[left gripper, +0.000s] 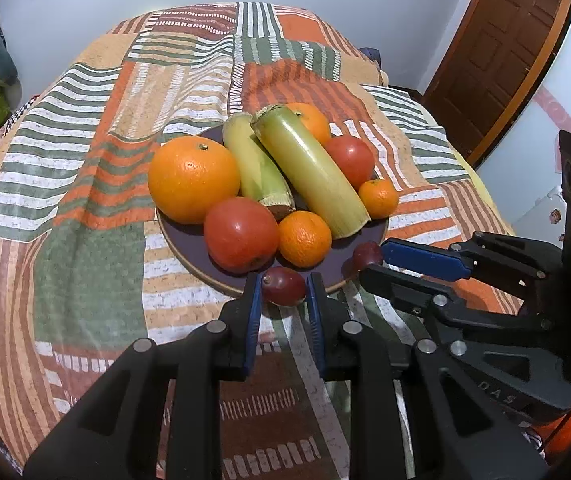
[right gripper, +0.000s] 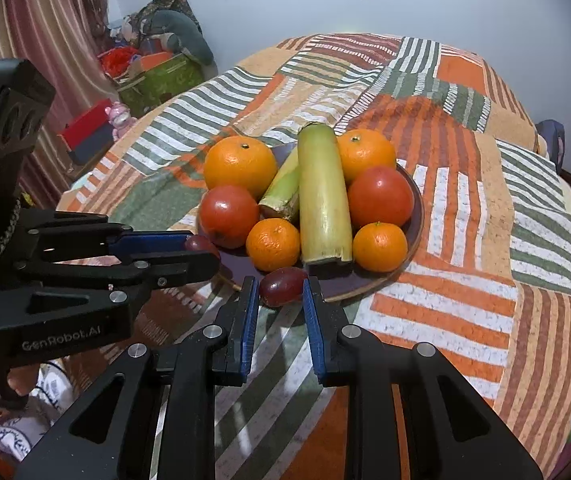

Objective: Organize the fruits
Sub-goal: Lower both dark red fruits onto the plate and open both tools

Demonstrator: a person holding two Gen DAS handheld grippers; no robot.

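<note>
i hold both grippers at the near rim of the dark round plate, which lies on a patchwork bedspread of orange, green and white stripes. around the plate the cloth is open on every side, wrinkled but bare. a brown door stands at the far right in the left view, and a green box of clutter sits well off by the striped curtain in the right view.

my left gripper is pinched on a red grape, its blue pads pressing either side, at the plate's near edge. my right gripper is pinched on a second red grape in the same way, just over the rim. the two grippers are close beside each other, their fingers nearly meeting at the front of the plate.

the plate is crowded. two pale green cut stalks lie lengthwise down the middle, the longer one resting partly over the shorter. a big orange sits at the left, another orange at the back. two red tomatoes flank the stalks, and two small mandarins sit toward the front. everything there is glossy and whole, touching its neighbours.
</note>
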